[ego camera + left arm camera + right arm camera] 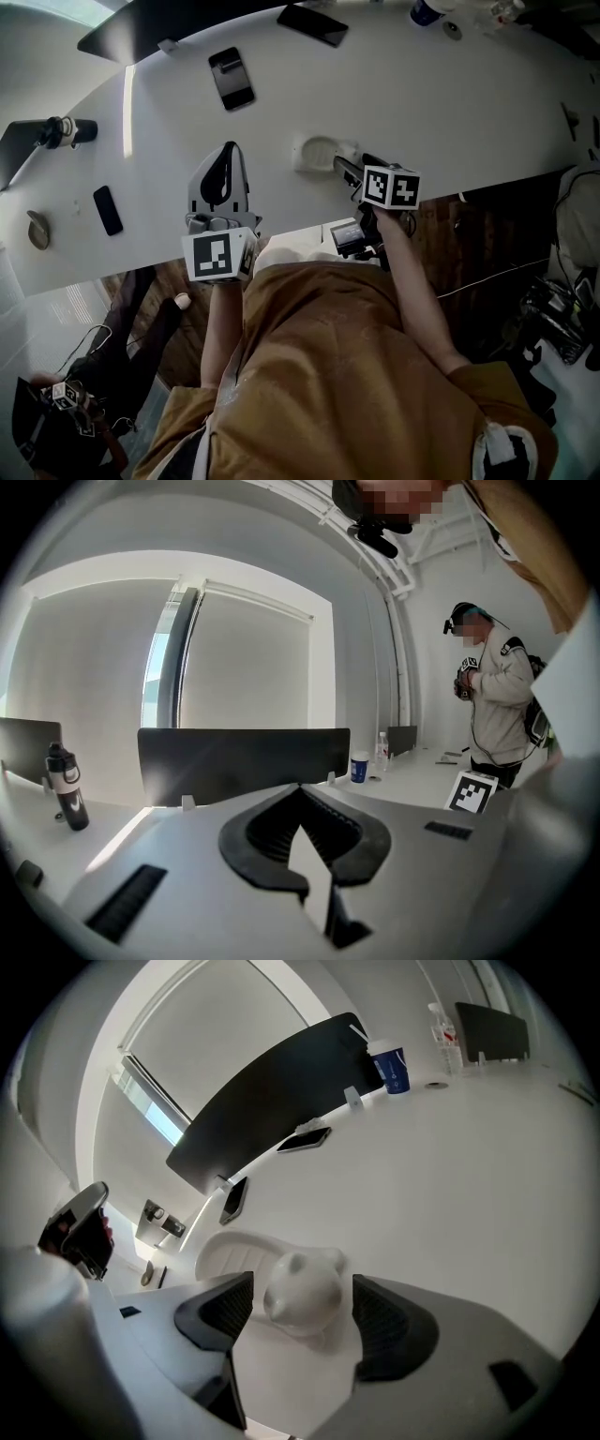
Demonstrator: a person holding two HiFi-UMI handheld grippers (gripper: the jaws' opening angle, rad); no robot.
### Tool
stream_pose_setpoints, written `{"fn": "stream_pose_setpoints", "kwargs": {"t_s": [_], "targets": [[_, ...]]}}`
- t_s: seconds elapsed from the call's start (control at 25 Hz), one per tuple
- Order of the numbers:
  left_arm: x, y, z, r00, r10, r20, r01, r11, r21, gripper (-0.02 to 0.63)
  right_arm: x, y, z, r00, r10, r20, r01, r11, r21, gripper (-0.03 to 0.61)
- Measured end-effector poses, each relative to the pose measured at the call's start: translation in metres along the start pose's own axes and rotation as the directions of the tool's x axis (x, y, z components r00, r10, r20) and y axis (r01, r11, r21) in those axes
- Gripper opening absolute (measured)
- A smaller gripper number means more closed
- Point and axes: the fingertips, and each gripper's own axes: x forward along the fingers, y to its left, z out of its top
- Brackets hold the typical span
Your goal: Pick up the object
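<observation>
While left tongs point(300, 791) sit closed, white object point(302, 1299) lies between parted right tongs point(302, 1283)

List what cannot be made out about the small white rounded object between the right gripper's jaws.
Right gripper view: the small white rounded object hides its own underside, so whether it is loose on the white ribbed tray cannot be told.
Head view: the right gripper covers part of it; the rest is too small and pale.
Left gripper view: it is not shown.

R hand-held gripper point(302, 1318) jaws wide; white object point(302, 1290) btwn, untouched.
</observation>
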Motion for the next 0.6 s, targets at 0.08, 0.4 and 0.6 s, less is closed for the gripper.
{"fn": "stream_pose_setpoints", "kwargs": {"t_s": [0.08,0.4,0.6], "targets": [[0.002,-0.001,0.0,1.0,-0.009,0.002,0.009,1.0,-0.011,0.006,0.001,0.001,0.001,1.0,0.012,0.004,-0.012,1.0,0.026,0.314],[0.009,0.006,0.002,0.999,-0.029,0.024,0.03,0.998,-0.046,0.006,0.008,0.002,0.0,0.999,-0.024,-0.038,0.025,1.0,0.018,0.314],[0.017,0.013,0.001,0.999,-0.041,0.033,0.043,0.998,-0.052,0.006,0.013,0.002,0.0,0.999,-0.023,-0.046,0.026,0.997,0.067,0.314]]}}
